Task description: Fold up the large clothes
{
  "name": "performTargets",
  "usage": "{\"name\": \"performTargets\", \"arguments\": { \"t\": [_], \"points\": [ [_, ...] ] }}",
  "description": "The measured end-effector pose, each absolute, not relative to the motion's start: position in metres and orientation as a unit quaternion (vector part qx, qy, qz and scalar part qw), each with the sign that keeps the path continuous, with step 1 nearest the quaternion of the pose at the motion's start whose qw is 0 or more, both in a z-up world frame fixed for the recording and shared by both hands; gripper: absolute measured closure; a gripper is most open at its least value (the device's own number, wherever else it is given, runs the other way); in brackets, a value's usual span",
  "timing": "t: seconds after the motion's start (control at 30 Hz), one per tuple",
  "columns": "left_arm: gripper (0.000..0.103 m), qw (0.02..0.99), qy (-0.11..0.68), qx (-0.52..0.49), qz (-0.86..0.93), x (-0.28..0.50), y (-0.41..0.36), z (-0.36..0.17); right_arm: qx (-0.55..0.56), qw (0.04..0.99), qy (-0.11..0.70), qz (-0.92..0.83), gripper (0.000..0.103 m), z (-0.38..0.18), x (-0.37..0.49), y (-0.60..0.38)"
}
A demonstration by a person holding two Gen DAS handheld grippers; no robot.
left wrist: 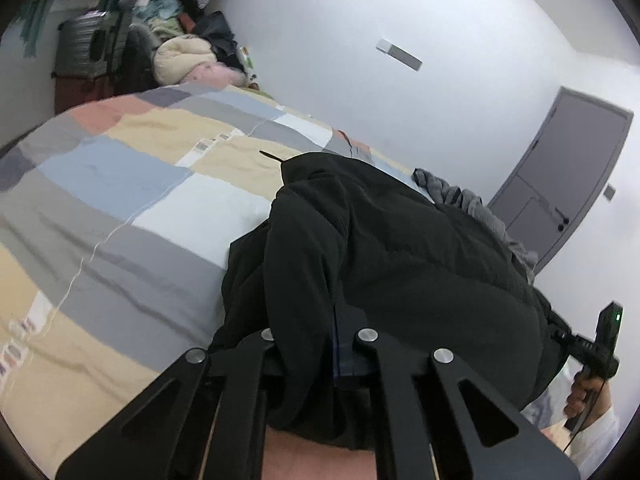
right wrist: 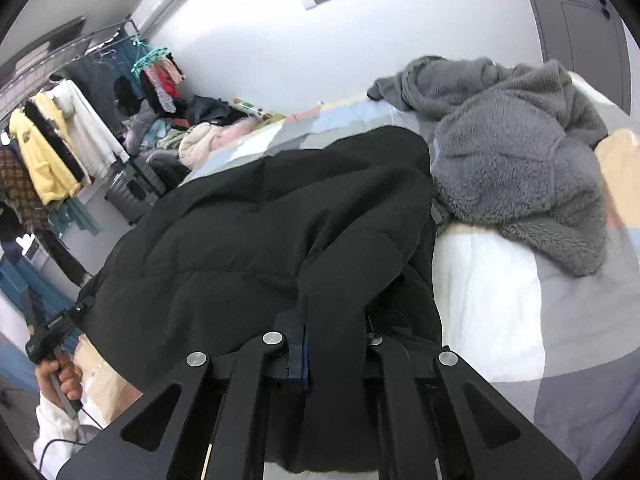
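A large black padded jacket (left wrist: 400, 248) lies across the patchwork bed (left wrist: 120, 200); it also fills the middle of the right wrist view (right wrist: 248, 240). My left gripper (left wrist: 316, 344) is shut on a fold of the black jacket's edge, which hangs down between its fingers. My right gripper (right wrist: 332, 344) is shut on another fold of the same jacket. The right gripper and the hand holding it show at the far right of the left wrist view (left wrist: 592, 352); the left one shows at the lower left of the right wrist view (right wrist: 52, 336).
A grey fleece garment (right wrist: 516, 160) lies crumpled on the bed (right wrist: 500, 300) beyond the jacket. A clothes rack (right wrist: 60, 152), a suitcase (left wrist: 88, 48) and piled clothes (left wrist: 192, 52) stand past the bed's far end. A grey door (left wrist: 568, 176) is in the wall.
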State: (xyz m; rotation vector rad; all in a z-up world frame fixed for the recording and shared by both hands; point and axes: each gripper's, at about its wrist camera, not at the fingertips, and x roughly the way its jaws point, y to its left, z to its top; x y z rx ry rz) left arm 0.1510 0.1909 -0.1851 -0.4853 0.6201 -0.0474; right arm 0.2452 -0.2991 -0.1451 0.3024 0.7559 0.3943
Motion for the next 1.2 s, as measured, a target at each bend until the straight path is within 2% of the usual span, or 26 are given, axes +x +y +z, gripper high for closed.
{"name": "performTargets", "arguments": {
  "t": [0.4, 0.5, 0.6, 0.67, 0.7, 0.73, 0.77, 0.8, 0.83, 0.87, 0.9, 0.93, 1.0, 1.1, 1.2],
  "points": [
    [0.095, 0.883, 0.417, -0.215, 0.015, 0.163, 0.187, -0.225, 0.115, 0.878, 0.438, 0.157, 0.096, -0.182, 0.255, -0.288],
    [0.094, 0.887, 0.412, -0.210, 0.010, 0.161, 0.186, -0.223, 0.118, 0.875, 0.444, 0.153, 0.096, -0.184, 0.257, -0.290],
    [0.089, 0.890, 0.401, -0.217, 0.005, 0.158, 0.189, -0.220, 0.129, 0.873, 0.446, 0.151, 0.092, -0.181, 0.257, -0.294],
    [0.078, 0.890, 0.398, -0.222, 0.004, 0.155, 0.193, -0.218, 0.141, 0.871, 0.444, 0.152, 0.087, -0.176, 0.256, -0.299],
    [0.069, 0.891, 0.395, -0.223, 0.005, 0.153, 0.196, -0.217, 0.146, 0.872, 0.441, 0.155, 0.079, -0.174, 0.255, -0.301],
    [0.061, 0.891, 0.392, -0.230, 0.001, 0.152, 0.199, -0.216, 0.150, 0.873, 0.436, 0.160, 0.069, -0.170, 0.253, -0.303],
    [0.057, 0.888, 0.390, -0.241, -0.006, 0.151, 0.202, -0.216, 0.154, 0.874, 0.430, 0.163, 0.061, -0.167, 0.251, -0.305],
    [0.052, 0.883, 0.390, -0.262, -0.018, 0.150, 0.206, -0.217, 0.159, 0.877, 0.424, 0.161, 0.046, -0.164, 0.250, -0.307],
    [0.047, 0.879, 0.392, -0.271, -0.027, 0.151, 0.208, -0.218, 0.166, 0.880, 0.416, 0.159, 0.037, -0.162, 0.250, -0.310],
    [0.043, 0.877, 0.393, -0.273, -0.036, 0.153, 0.208, -0.217, 0.170, 0.882, 0.410, 0.162, 0.035, -0.158, 0.251, -0.312],
    [0.031, 0.878, 0.394, -0.269, -0.037, 0.154, 0.207, -0.215, 0.165, 0.884, 0.406, 0.163, 0.034, -0.154, 0.254, -0.313],
    [0.021, 0.881, 0.393, -0.259, -0.034, 0.157, 0.206, -0.211, 0.159, 0.889, 0.400, 0.157, 0.027, -0.150, 0.257, -0.316],
    [0.020, 0.891, 0.381, -0.243, -0.047, 0.158, 0.205, -0.197, 0.161, 0.897, 0.386, 0.143, 0.012, -0.144, 0.263, -0.324],
    [0.010, 0.891, 0.376, -0.244, -0.071, 0.169, 0.209, -0.183, 0.192, 0.889, 0.388, 0.149, 0.009, -0.143, 0.282, -0.336],
    [0.005, 0.894, 0.374, -0.235, -0.079, 0.198, 0.214, -0.169, 0.209, 0.879, 0.402, 0.151, 0.008, -0.150, 0.311, -0.343]
  ]
}}
